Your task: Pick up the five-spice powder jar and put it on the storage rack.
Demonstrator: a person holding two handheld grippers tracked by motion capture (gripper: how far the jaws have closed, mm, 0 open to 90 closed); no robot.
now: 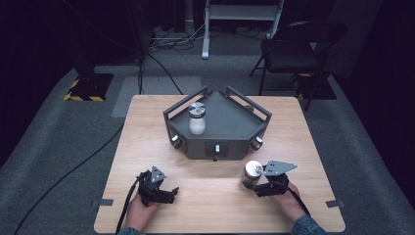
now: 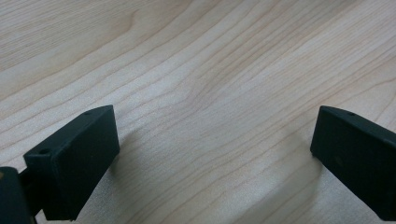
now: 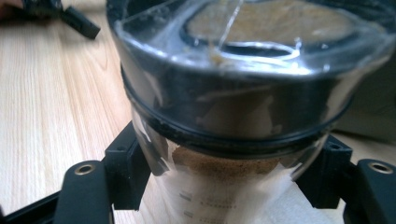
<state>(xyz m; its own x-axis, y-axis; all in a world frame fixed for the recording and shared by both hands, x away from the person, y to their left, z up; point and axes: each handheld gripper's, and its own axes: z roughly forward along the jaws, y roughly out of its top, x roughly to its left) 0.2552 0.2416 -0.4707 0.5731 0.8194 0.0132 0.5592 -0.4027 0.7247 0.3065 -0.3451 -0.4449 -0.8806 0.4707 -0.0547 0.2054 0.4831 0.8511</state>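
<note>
A glass jar (image 1: 252, 174) with a metal lid and brown powder stands on the wooden table at the front right. My right gripper (image 1: 255, 185) is shut on it, and in the right gripper view the two black jaws press on the glass of the jar (image 3: 233, 116) just below the lid. At the front left my left gripper (image 1: 169, 195) rests low over the table. Its jaws (image 2: 215, 144) stand wide apart over bare wood, open with nothing between them. A second jar (image 1: 196, 119) with white contents stands in the dark grey tray (image 1: 230, 128).
The five-sided tray sits at the table's far middle, with raised rails and small knobs on its front faces. A folding chair (image 1: 292, 49) and cables (image 1: 73, 171) are on the carpet beyond and beside the table. Bare wood lies between the two grippers.
</note>
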